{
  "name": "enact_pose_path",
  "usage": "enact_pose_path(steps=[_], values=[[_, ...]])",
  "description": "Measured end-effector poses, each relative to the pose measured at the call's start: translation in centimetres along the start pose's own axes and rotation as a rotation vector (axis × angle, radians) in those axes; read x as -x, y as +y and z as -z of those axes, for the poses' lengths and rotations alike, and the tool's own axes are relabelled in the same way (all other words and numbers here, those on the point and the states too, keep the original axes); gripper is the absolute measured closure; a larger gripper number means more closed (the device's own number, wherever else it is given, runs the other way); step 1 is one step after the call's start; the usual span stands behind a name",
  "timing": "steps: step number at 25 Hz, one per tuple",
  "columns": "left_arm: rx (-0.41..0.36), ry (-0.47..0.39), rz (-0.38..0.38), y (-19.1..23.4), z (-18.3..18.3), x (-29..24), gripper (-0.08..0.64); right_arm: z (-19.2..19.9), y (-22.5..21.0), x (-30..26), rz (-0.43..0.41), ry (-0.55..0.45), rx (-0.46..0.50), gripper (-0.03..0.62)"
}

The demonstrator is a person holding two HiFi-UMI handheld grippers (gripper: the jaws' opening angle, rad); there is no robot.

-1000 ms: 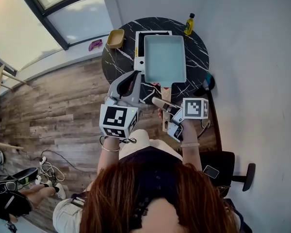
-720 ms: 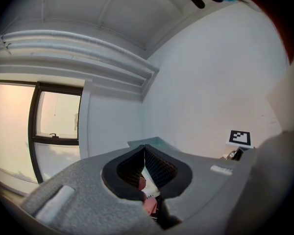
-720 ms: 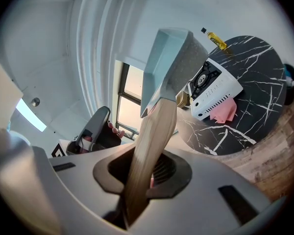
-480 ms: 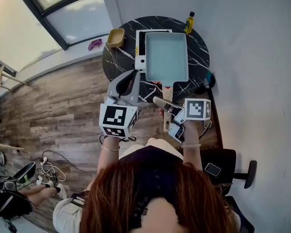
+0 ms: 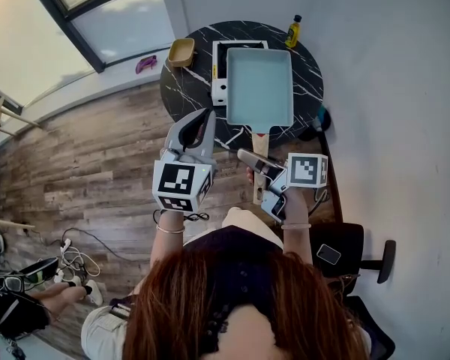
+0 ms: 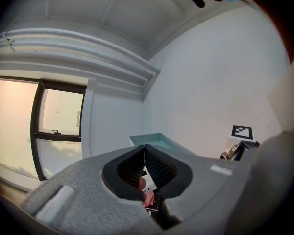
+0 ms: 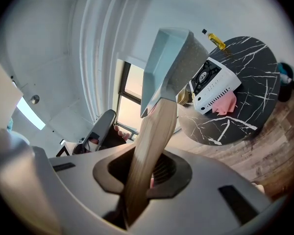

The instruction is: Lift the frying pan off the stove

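A light-blue rectangular frying pan (image 5: pixel 259 88) with a wooden handle (image 5: pixel 256 142) hangs in the air over the white portable stove (image 5: pixel 219 88) on the black marble table (image 5: pixel 186 96). My right gripper (image 5: pixel 247 158) is shut on the handle near its end. In the right gripper view the handle (image 7: pixel 149 146) runs up from between the jaws to the tilted pan (image 7: pixel 166 58), clear of the stove (image 7: pixel 213 84) far below. My left gripper (image 5: pixel 202 118) is held up to the left of the pan, shut and empty, with its jaws (image 6: pixel 144 148) meeting at the tips.
A yellow bowl (image 5: pixel 181 52) and an oil bottle (image 5: pixel 292 31) stand at the table's far edge. A pink cloth (image 7: pixel 226 103) lies against the stove. A black chair (image 5: pixel 341 255) is behind me on the right. The white wall is close on the right.
The pan and my right gripper have drifted slightly up and to the right, baring a little more of the stove's left side. The left gripper has barely moved.
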State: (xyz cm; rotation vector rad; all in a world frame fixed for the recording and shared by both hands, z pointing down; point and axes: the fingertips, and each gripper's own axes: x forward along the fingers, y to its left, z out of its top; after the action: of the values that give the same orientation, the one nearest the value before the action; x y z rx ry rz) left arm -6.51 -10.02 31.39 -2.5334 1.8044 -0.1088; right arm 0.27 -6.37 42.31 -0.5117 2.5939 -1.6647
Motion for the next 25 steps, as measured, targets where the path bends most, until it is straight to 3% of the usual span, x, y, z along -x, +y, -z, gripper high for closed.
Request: enact_pose_path(steps=[25], values=[[0.007, -0.011, 0.031, -2.8, -0.5, 7.5, 0.546, 6.8, 5.2, 2.7, -0.003, -0.013, 0.027, 0.523]])
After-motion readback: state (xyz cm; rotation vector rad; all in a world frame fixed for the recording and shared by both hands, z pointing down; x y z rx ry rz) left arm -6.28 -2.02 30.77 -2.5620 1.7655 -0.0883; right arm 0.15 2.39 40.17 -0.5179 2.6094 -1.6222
